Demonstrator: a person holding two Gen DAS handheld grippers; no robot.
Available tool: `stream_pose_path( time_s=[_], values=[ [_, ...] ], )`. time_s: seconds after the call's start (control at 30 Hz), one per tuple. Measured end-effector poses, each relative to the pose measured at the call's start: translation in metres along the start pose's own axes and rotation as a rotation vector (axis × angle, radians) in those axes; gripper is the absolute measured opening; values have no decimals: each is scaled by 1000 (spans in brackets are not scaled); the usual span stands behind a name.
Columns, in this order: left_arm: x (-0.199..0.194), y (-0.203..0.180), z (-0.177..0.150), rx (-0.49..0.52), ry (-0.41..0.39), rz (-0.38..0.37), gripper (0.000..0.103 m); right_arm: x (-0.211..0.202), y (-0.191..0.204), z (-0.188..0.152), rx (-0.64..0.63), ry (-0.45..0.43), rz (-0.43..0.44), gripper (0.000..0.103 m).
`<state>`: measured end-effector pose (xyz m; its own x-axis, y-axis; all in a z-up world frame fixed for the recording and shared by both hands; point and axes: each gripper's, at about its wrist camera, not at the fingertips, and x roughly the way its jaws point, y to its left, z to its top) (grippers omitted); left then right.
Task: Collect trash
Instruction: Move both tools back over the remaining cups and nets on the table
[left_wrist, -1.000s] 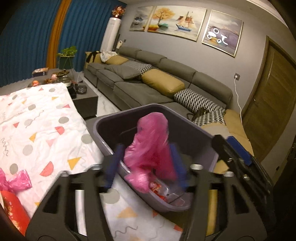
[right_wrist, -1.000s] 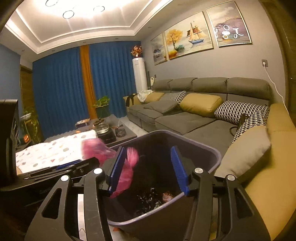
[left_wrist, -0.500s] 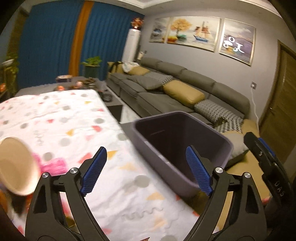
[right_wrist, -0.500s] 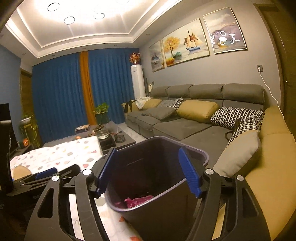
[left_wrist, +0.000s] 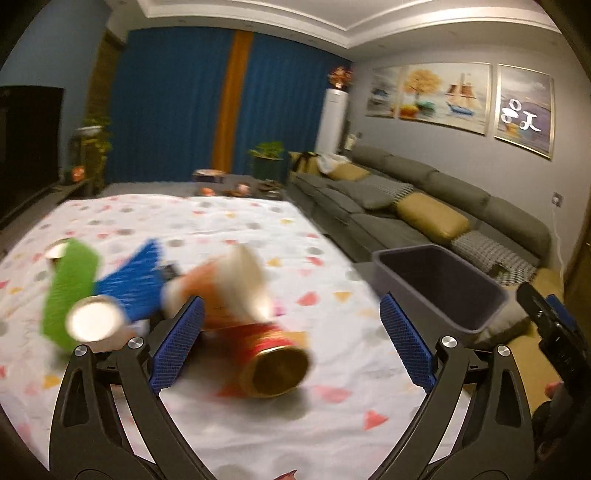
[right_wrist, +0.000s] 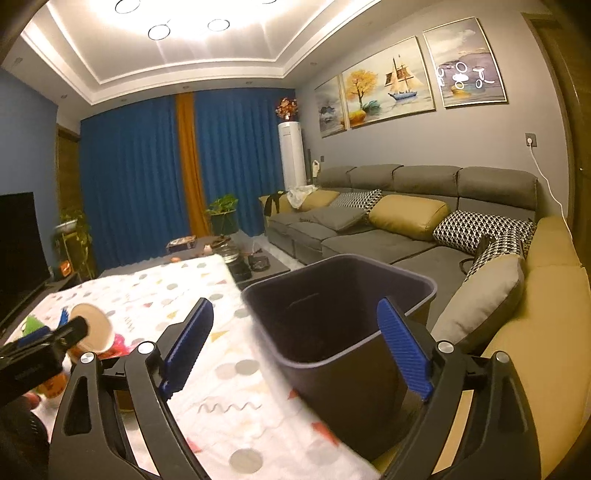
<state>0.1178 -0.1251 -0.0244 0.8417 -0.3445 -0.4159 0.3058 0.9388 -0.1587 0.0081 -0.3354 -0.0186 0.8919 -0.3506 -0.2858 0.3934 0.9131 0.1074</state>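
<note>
My left gripper (left_wrist: 291, 341) is open and empty above a heap of trash on the patterned tablecloth (left_wrist: 221, 229). The heap holds a red can (left_wrist: 273, 360) on its side, an orange paper cup (left_wrist: 229, 288), a green wrapper (left_wrist: 68, 291), a blue wrapper (left_wrist: 136, 280) and a silver can end (left_wrist: 94, 323), all motion-blurred. The grey bin (left_wrist: 439, 284) stands off the table's right edge. My right gripper (right_wrist: 295, 349) is open and empty, just in front of the bin (right_wrist: 343, 317). The paper cup (right_wrist: 90, 326) shows at the left of the right wrist view.
A grey sofa (right_wrist: 388, 229) with yellow and patterned cushions runs along the right wall. A low dark table (right_wrist: 236, 258) with small items stands beyond the tablecloth. Blue curtains (left_wrist: 177, 110) and a potted plant (left_wrist: 267, 160) are at the back.
The pink bag left my left gripper and fell into the bin. My left gripper then opened and swung left over the trash heap. My right gripper stayed open near the bin.
</note>
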Motion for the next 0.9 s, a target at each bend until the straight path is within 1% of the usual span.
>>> stream_pose_path(
  time_s=[0.17, 0.4, 0.5, 0.67, 0.9],
  values=[
    [-26, 36, -7, -27, -19, 70, 94, -9, 22, -8, -16, 18, 39, 87],
    [-50, 81, -20, -77, -22, 131, 94, -21, 53, -17, -57, 28, 88, 87],
    [-56, 93, -23, -89, -26, 148, 94, -24, 68, -20, -72, 31, 107, 87],
    [-67, 108, -26, -104, -33, 175, 94, -25, 83, -25, -85, 43, 143, 87],
    [-79, 134, -29, -128, -46, 228, 94, -17, 122, -38, -127, 79, 237, 87]
  ],
)
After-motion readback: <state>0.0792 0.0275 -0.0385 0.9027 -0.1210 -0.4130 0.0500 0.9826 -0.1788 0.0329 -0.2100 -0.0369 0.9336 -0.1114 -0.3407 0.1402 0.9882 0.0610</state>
